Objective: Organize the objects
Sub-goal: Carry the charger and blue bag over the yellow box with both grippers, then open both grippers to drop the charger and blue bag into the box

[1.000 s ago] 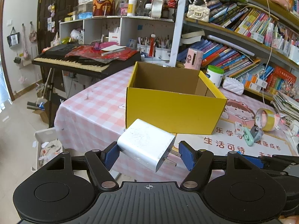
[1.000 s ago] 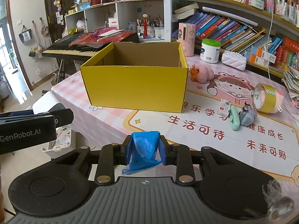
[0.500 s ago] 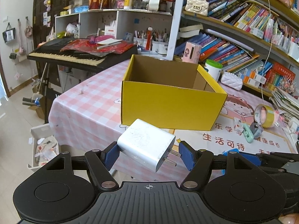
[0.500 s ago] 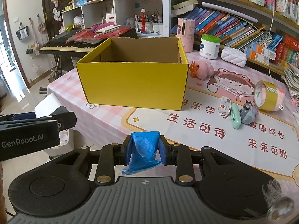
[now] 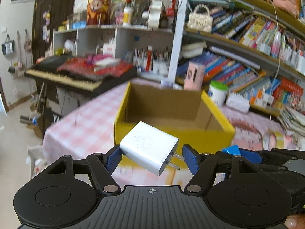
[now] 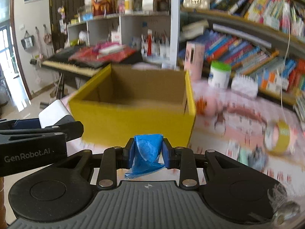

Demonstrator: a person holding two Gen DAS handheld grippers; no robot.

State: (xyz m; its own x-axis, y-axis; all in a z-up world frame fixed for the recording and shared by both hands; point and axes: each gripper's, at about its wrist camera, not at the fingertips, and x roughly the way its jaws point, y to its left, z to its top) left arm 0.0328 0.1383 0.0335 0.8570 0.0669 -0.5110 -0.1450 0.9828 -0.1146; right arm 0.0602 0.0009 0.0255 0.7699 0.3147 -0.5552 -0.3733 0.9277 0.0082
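Charger and blue bag ride nearer the yellow box than a second ago, its open top now ahead of both fingertip pairs; dropping in looks close. Left gripper pinches the charger askew; right gripper squeezes the bag. Both tilt downward.

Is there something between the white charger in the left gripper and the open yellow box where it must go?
Nothing visible blocks it. The white charger sits in the left gripper just before the yellow box; only the near wall lies ahead, and the box top is open.
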